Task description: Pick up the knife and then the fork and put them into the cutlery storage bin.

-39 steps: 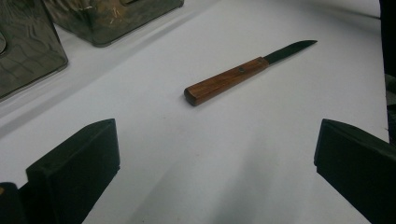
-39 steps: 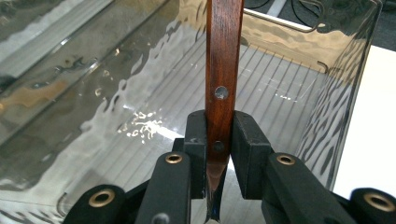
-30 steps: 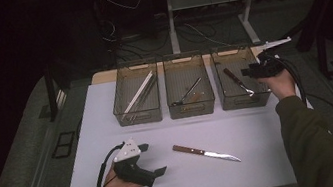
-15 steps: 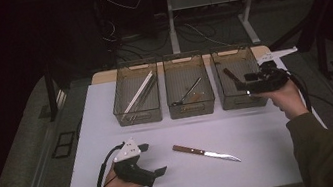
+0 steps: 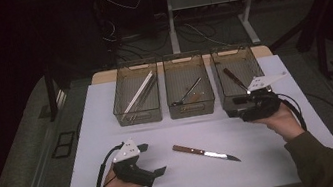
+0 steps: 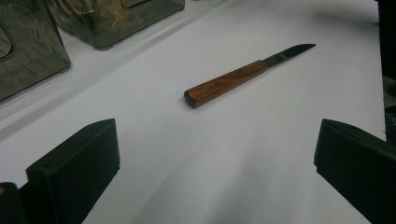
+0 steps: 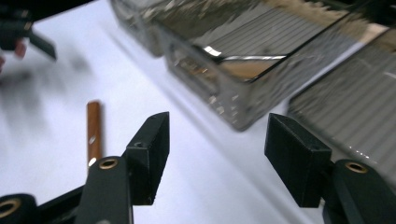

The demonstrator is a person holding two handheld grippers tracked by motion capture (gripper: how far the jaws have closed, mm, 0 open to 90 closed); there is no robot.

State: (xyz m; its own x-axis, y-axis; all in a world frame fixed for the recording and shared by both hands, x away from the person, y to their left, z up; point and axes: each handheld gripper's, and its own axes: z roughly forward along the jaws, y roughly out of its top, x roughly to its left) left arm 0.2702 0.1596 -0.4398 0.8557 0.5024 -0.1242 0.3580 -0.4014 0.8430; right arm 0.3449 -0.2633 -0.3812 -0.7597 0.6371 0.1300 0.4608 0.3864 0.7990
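A dark room with cables and metal frame legs surrounds a white tabletop (image 5: pixel 106 108) on which three clear bins stand in a row at the far side. The left bin (image 5: pixel 137 98) holds pale sticks, the middle bin (image 5: pixel 189 90) a small dark utensil, and the right bin (image 5: pixel 235 75) a dark-handled tool.

The wooden-handled knife (image 5: pixel 205 152) lies flat near the front of the tabletop, between the two hands, touched by neither, its blade pointing toward the person's right.

The right claw (image 5: pixel 231 107) has come away from above the right bin. A second ago it hung over that bin; now it sits low at the bin's near corner and points across the tabletop toward the person's left. Its jaws stand spread with nothing between them, as the right gripper view shows, and the knife's handle (image 7: pixel 94 133) lies just past its own left jaw. That reads as a drop-off finished and the hand swinging round for the knife, the last loose item.

The left claw (image 5: pixel 152 159) rests on the tabletop in the same spot as before, jaws wide apart and empty, with the knife (image 6: pixel 243 77) ahead of it in the left gripper view.
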